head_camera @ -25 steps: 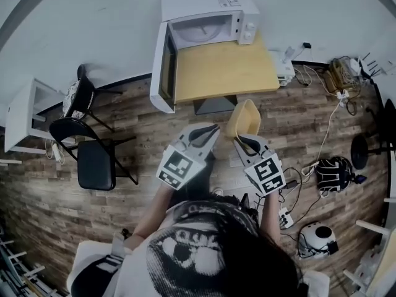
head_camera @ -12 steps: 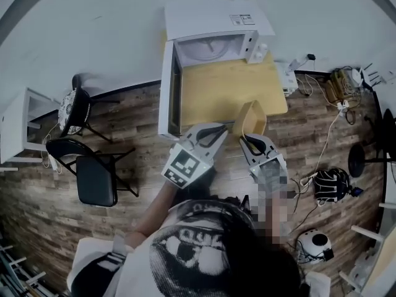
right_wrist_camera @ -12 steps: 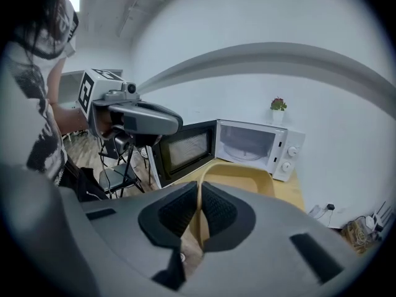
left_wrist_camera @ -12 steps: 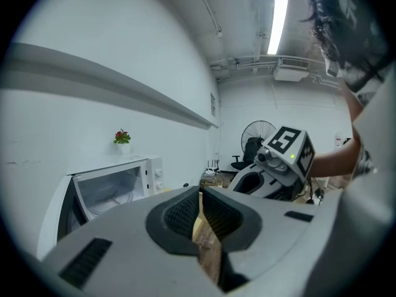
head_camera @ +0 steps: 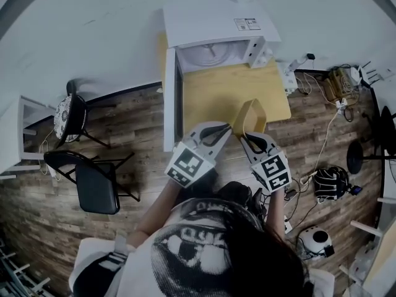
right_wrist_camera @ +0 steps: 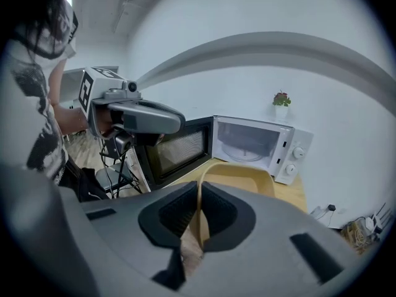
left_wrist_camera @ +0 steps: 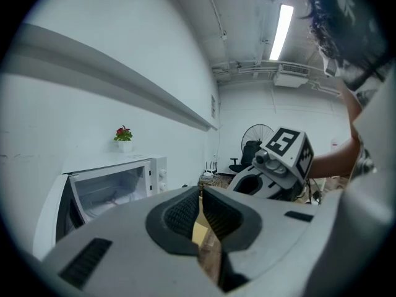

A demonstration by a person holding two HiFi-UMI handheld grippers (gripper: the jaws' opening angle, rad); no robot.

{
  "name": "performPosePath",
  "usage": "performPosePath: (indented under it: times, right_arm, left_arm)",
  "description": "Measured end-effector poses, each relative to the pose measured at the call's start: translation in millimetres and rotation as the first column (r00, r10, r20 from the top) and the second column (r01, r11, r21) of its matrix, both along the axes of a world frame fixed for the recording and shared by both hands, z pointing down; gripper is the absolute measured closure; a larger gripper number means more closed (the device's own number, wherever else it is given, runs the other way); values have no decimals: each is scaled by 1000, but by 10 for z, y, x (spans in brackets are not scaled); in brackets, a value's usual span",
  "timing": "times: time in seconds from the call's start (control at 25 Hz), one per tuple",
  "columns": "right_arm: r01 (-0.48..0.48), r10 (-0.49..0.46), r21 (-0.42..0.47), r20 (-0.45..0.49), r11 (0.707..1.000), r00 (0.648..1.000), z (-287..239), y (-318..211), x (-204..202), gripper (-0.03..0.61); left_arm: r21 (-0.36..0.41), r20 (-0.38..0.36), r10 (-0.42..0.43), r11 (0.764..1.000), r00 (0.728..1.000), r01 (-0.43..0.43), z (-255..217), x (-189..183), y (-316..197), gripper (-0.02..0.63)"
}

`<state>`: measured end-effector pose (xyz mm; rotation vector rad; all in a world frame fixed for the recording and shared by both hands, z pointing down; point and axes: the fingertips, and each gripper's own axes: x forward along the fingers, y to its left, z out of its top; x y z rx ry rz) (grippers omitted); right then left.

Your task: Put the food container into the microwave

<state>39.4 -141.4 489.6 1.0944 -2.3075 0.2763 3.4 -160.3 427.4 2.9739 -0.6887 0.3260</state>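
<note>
Food container (head_camera: 252, 115): tan, above table (head_camera: 216, 94), contents unseen | microwave (head_camera: 213, 33): door open | right gripper (right_wrist_camera: 199, 218): clamped on container rim | left gripper (left_wrist_camera: 199, 214): jaws together, empty

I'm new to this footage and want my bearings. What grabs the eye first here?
The white microwave at the far end of the wooden table, its door standing wide open. At the table's near edge, the right gripper pinches the rim of a tan food container.
</note>
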Motion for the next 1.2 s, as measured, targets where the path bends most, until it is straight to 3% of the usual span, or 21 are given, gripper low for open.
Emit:
performPosePath:
  times: [0.32,0.68,0.88,1.2]
  right_arm:
    - [23,-23,-13,-9,1000,1000,46,-186,11,549]
    - [156,-156,-9,-11,988,988,70,-613,39,549]
    - [262,-262,-10,-16,965,965,104,-931,92,549]
    - [468,-468,-26,-49,884,882,256,-1373,55,549]
  left_arm:
    - [-7,-25,-4,1000,1000,4,-5,37,-120,598]
    - [-11,-8,-150,989,989,150,44,-35,-486,598]
    - [-14,17,-297,955,955,298,65,-140,-774,598]
    - [-21,41,-478,877,877,479,110,-161,-1001,598]
